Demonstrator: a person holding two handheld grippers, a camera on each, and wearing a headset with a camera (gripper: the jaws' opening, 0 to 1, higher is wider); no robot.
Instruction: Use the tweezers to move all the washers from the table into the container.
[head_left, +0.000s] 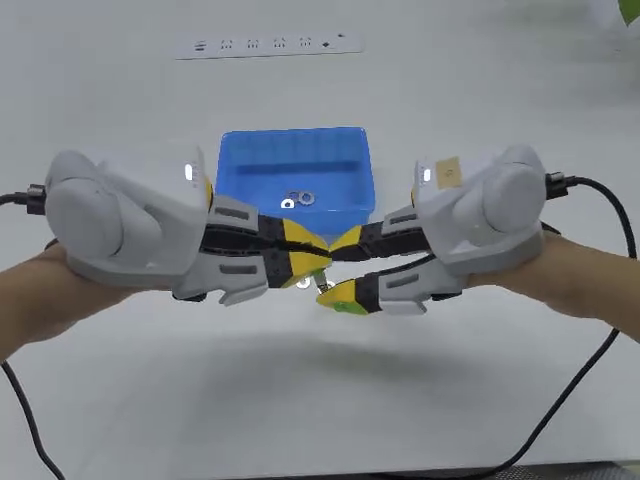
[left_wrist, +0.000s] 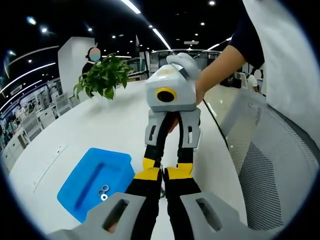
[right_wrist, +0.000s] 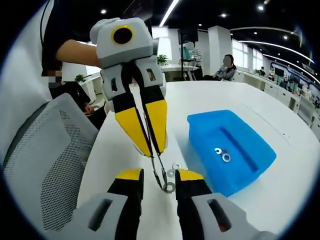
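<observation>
My left gripper (head_left: 318, 258) is shut on thin metal tweezers (right_wrist: 160, 172), whose tips reach down to a washer (right_wrist: 169, 188) on the white table. Two more washers (right_wrist: 176, 166) lie just beyond it. Facing the left gripper (right_wrist: 153, 149) tip to tip, my right gripper (right_wrist: 160, 176) stands open, its jaws either side of the tweezers' tips without touching them. In the head view the right gripper (head_left: 338, 268) comes in from the right. The blue container (head_left: 295, 140) sits just behind both grippers with a few washers (head_left: 298, 200) inside.
A white power strip (head_left: 270, 44) lies at the table's far edge. Black cables (head_left: 600, 350) trail from both grippers across the near table. A mesh chair (right_wrist: 50, 165) stands at the person's side and a potted plant (left_wrist: 102, 75) at the table's end.
</observation>
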